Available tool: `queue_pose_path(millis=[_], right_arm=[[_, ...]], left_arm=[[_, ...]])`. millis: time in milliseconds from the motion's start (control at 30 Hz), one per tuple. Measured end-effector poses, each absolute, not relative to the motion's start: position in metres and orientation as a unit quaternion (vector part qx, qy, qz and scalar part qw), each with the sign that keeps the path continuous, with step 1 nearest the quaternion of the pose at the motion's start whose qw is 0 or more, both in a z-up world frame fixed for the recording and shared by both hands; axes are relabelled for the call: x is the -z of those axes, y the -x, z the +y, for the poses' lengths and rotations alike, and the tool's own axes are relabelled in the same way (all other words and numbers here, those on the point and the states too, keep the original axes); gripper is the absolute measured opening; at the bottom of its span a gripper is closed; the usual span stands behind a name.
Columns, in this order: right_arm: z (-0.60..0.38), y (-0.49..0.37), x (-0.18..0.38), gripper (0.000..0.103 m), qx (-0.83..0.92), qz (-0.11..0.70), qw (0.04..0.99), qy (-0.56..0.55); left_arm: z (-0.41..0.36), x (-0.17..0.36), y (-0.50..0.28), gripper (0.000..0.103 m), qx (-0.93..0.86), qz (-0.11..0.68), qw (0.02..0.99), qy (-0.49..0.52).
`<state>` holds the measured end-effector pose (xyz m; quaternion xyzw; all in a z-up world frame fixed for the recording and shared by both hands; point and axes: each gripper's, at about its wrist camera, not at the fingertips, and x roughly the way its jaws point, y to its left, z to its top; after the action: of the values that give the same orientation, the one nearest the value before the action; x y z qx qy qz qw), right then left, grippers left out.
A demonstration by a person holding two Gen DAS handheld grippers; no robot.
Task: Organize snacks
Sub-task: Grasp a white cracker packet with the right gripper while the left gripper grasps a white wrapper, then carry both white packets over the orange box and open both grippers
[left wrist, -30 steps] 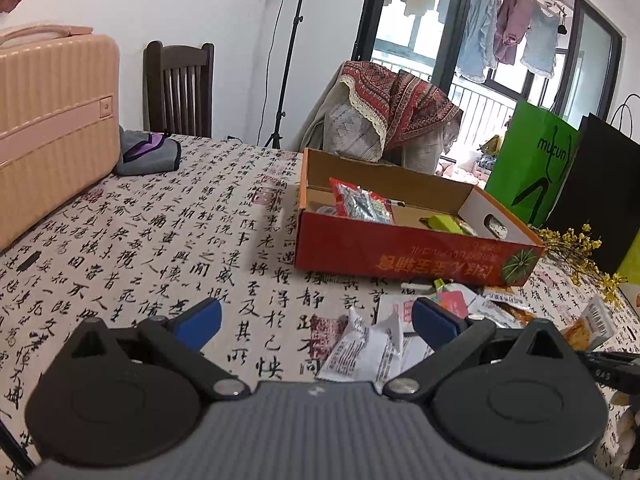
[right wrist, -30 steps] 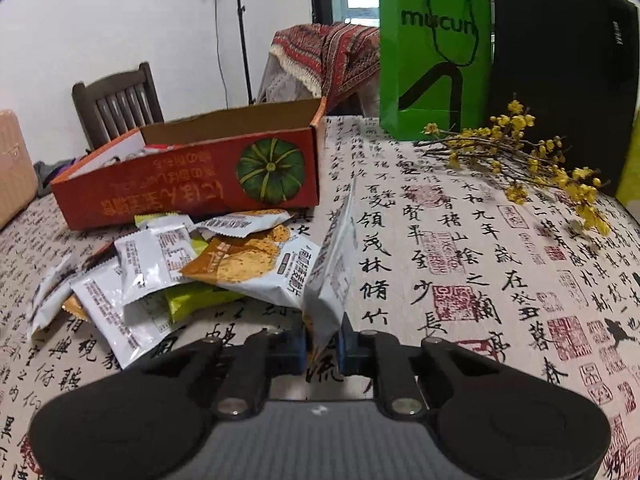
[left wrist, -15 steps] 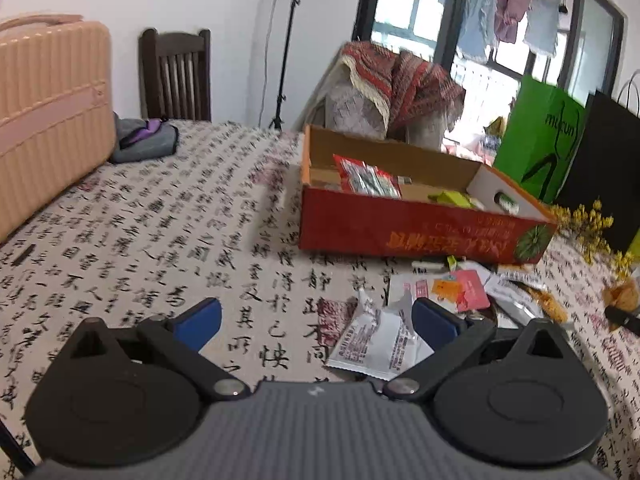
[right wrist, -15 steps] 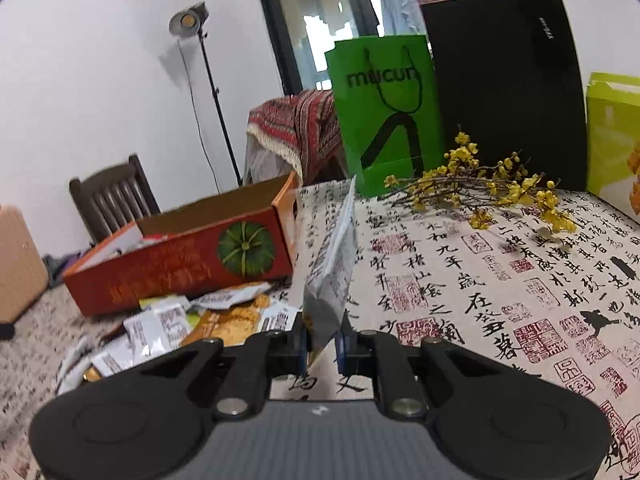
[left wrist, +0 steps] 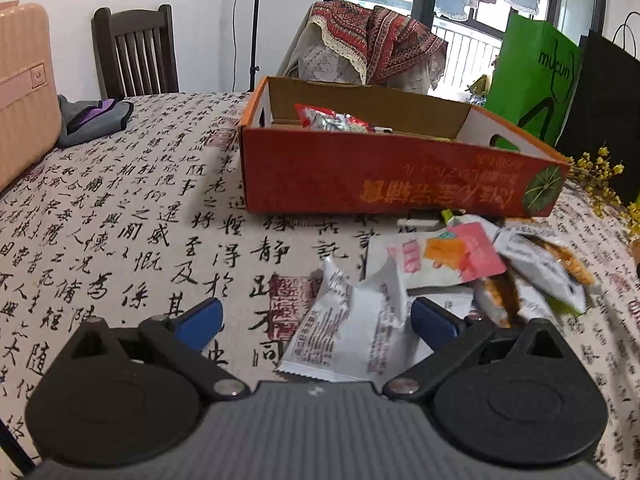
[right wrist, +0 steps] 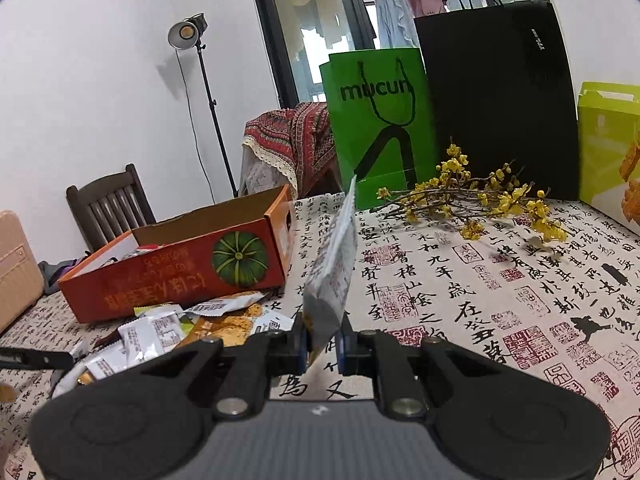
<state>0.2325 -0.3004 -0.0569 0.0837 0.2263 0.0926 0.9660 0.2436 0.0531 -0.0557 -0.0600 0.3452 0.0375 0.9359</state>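
An open orange cardboard box stands on the table with a red snack packet inside. Several loose snack packets lie in front of it. My left gripper is open, low over the table, with a white packet between its blue fingertips, untouched. My right gripper is shut on a white snack packet, held upright above the table to the right of the box. The loose pile lies to its left.
A green bag, a black bag and a yellow-green box stand at the back right, with yellow flower twigs before them. A pink suitcase, folded clothes and a chair are on the left.
My right gripper has lifted the white packet up off the pile. My left gripper has moved forward and lower toward the white packet and the box.
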Motion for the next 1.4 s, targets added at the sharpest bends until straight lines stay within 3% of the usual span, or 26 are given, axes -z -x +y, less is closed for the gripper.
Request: queue_pose_path(millis=[267, 333, 400, 433, 567, 1033, 1400], right_arm=[[-0.297, -0.231, 0.057, 0.013, -0.094, 0.223, 0.967, -0.075], [-0.297, -0.231, 0.057, 0.013, -0.094, 0.222, 0.968, -0.074], [-0.296, -0.230, 0.057, 0.013, -0.095, 0.222, 0.968, -0.072], [-0.296, -0.231, 0.058, 0.013, -0.094, 0.222, 0.968, -0.071], [-0.296, -0.230, 0.058, 0.013, -0.094, 0.222, 0.968, -0.070], [-0.295, -0.229, 0.058, 0.013, -0.096, 0.215, 0.970, -0.065], [-0.287, -0.229, 0.049, 0.013, -0.105, 0.212, 0.970, -0.059]], left_arm=[[0.060, 0.060, -0.243, 0.095, -0.019, 0.340, 0.936, 0.086], [0.060, 0.059, -0.242, 0.087, -0.017, 0.338, 0.937, 0.088], [0.062, 0.058, -0.240, 0.066, -0.008, 0.334, 0.938, 0.092], [0.063, 0.058, -0.240, 0.061, -0.005, 0.334, 0.938, 0.095], [0.064, 0.057, -0.238, 0.053, 0.000, 0.332, 0.938, 0.102], [0.065, 0.048, -0.231, 0.052, 0.000, 0.303, 0.948, 0.100], [0.058, 0.009, -0.211, 0.052, 0.011, 0.249, 0.964, 0.096]])
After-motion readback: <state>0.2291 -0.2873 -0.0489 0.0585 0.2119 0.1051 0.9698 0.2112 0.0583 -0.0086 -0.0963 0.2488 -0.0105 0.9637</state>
